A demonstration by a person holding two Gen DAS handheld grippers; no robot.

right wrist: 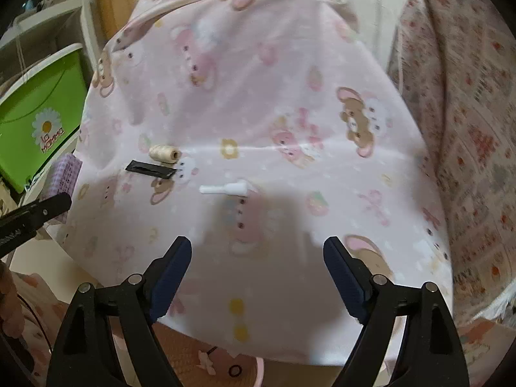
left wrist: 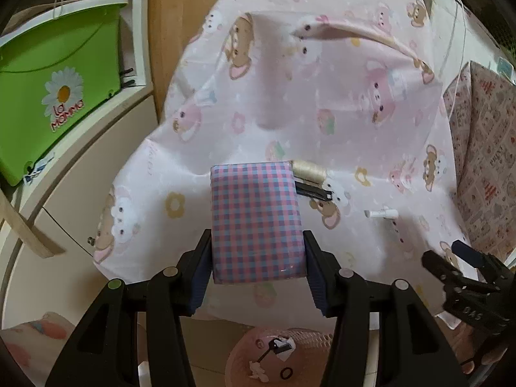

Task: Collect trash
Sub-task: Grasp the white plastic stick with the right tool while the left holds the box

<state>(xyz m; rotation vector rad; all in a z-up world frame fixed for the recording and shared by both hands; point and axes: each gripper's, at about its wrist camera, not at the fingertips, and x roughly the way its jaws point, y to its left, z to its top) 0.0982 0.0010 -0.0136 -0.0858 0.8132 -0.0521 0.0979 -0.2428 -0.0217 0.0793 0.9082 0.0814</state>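
My left gripper (left wrist: pixel 258 258) is shut on a pink-and-blue plaid packet (left wrist: pixel 256 219), its pads pressing on both long sides, held over the near edge of a pink cartoon-print sheet (left wrist: pixel 322 96). Beyond the packet lie a cream thread spool (left wrist: pixel 309 169), a flat black clip (left wrist: pixel 312 192) and a small white plastic piece (left wrist: pixel 382 214). My right gripper (right wrist: pixel 258 258) stands open over the sheet with nothing between its fingers. The white piece (right wrist: pixel 224 188) lies just ahead of it, the spool (right wrist: pixel 164 153) and clip (right wrist: pixel 150 170) further left. A pink basket (left wrist: pixel 309 335) with small bits sits below the edge.
A green bin (left wrist: pixel 54 96) with a daisy print stands on white shelving at the left. A patterned cushion (left wrist: pixel 483 161) borders the sheet on the right. The right gripper (left wrist: pixel 451 254) shows at the lower right of the left wrist view.
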